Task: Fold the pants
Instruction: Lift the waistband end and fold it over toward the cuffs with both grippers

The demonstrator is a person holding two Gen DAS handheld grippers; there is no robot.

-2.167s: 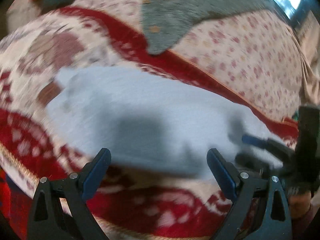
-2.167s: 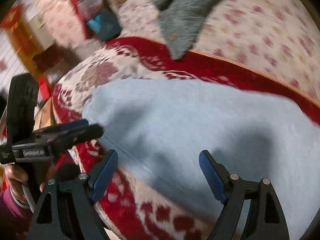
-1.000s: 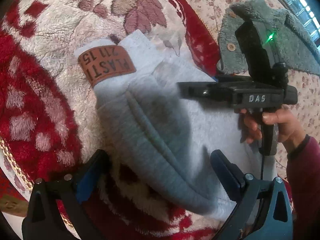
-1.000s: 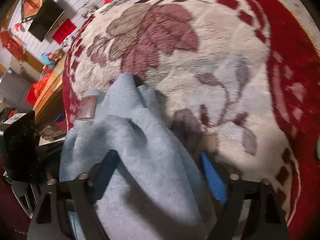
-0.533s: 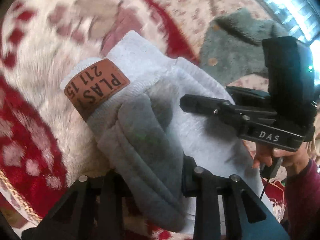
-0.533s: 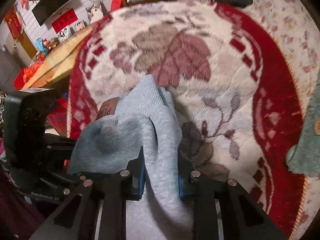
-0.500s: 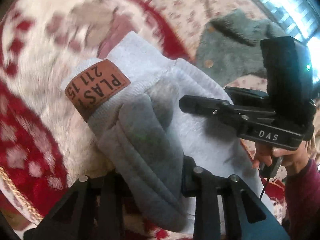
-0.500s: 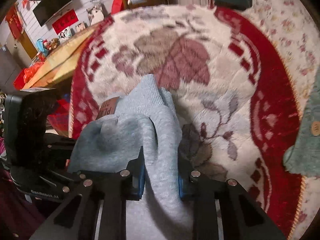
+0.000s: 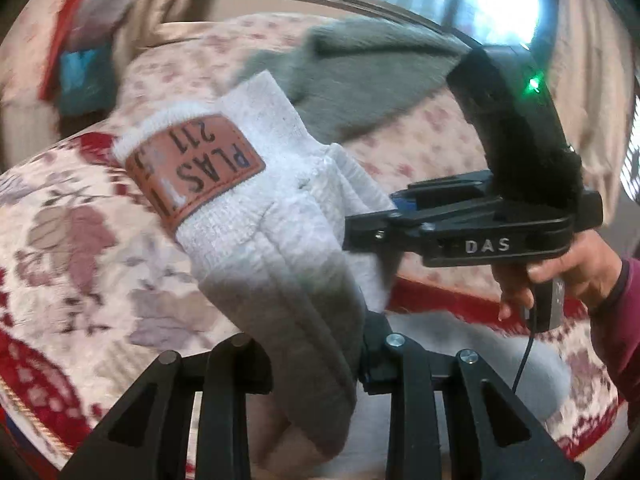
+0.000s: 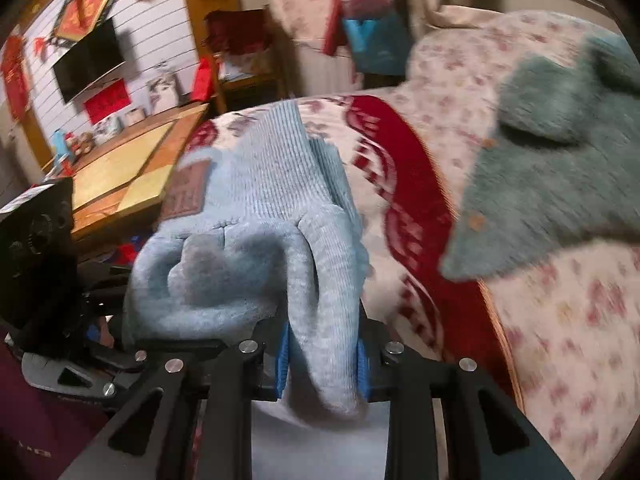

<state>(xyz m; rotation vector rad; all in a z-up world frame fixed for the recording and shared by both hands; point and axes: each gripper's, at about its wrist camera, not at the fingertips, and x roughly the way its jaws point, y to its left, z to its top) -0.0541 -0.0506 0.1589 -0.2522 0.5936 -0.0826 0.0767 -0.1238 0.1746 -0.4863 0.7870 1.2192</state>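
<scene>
While both grippers are pinching the pants (image 9: pixel 280 240), the nearest danger is sitting right between the jaws. The left gripper (image 9: pixel 316 360) is clamping a thick folded roll of fabric. The right gripper (image 10: pixel 322 364) is squeezing a similar bunch between its blue pads, yet its jaws are easing open. If that goes on, the cloth is likely to slide out and the fold will be collapsing on that side. Just beyond the jaws the pants are bulging up as a pale grey-blue, ribbed, fleecy bundle with a brown leather patch (image 9: pixel 196 168) on the waistband, the layers looking uneven. A loose part seems to be trailing below the left jaws onto the red-and-cream blanket (image 9: pixel 80 280). Farther off, a grey-green fleece garment (image 10: pixel 560 140) is lying where a swinging leg might be snagging it.
</scene>
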